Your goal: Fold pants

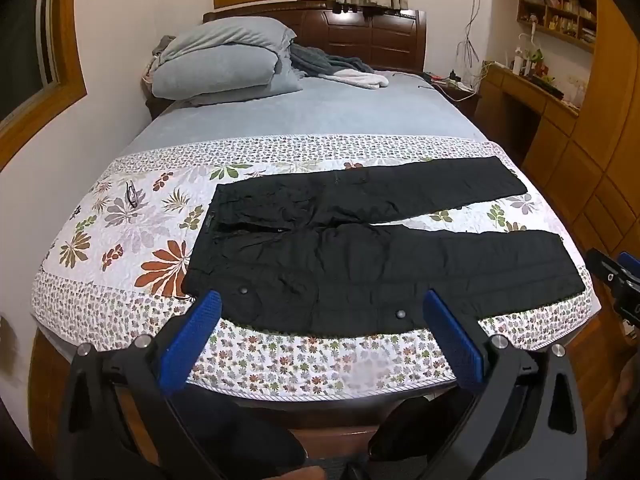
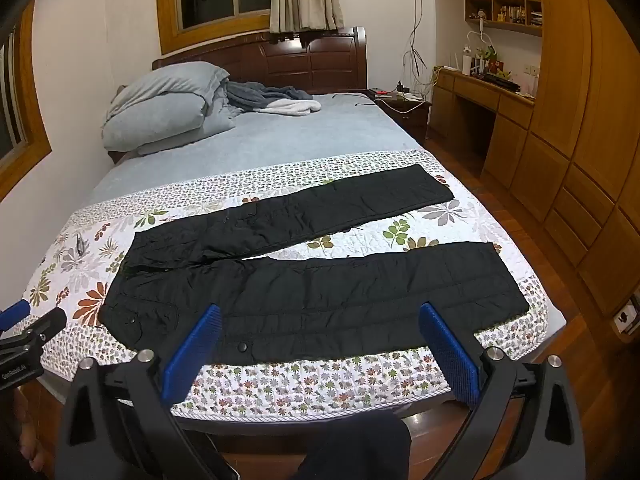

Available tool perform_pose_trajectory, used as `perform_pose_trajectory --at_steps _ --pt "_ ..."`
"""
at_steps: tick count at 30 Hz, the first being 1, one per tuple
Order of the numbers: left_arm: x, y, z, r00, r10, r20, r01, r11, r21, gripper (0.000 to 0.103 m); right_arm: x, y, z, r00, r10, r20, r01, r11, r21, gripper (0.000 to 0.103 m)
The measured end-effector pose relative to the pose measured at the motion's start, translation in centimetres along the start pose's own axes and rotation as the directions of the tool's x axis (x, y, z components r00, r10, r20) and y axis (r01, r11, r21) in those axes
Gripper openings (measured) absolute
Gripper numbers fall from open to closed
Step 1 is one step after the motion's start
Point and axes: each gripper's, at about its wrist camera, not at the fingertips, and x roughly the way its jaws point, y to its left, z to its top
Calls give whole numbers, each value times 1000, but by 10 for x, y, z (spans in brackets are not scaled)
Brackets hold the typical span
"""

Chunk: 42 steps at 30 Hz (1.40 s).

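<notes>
Black pants [image 1: 360, 248] lie flat and unfolded across the floral quilt [image 1: 132, 224] at the foot of the bed, waistband to the left, both legs spread apart to the right. They also show in the right wrist view [image 2: 320, 280]. My left gripper [image 1: 320, 300] is open and empty, held above the bed's near edge over the near leg and hip. My right gripper [image 2: 320, 314] is open and empty, held above the near leg. The right gripper's tip shows at the left wrist view's right edge [image 1: 616, 276]; the left gripper's tip shows in the right wrist view [image 2: 28, 324].
Folded blue bedding [image 1: 224, 64] and grey and white clothes [image 1: 340, 70] sit at the head of the bed. A small dark object [image 1: 132, 196] lies on the quilt left of the pants. Wooden cabinets [image 2: 580, 200] and a desk [image 2: 476, 92] stand to the right.
</notes>
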Motion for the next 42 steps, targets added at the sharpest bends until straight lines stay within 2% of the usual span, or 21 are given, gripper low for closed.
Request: perform_pose_trajectory --at_steps 42 --pt "0 5 -1 1000 9 3 -9 1000 -3 100 2 6 -1 1000 -6 -3 6 1000 -9 100"
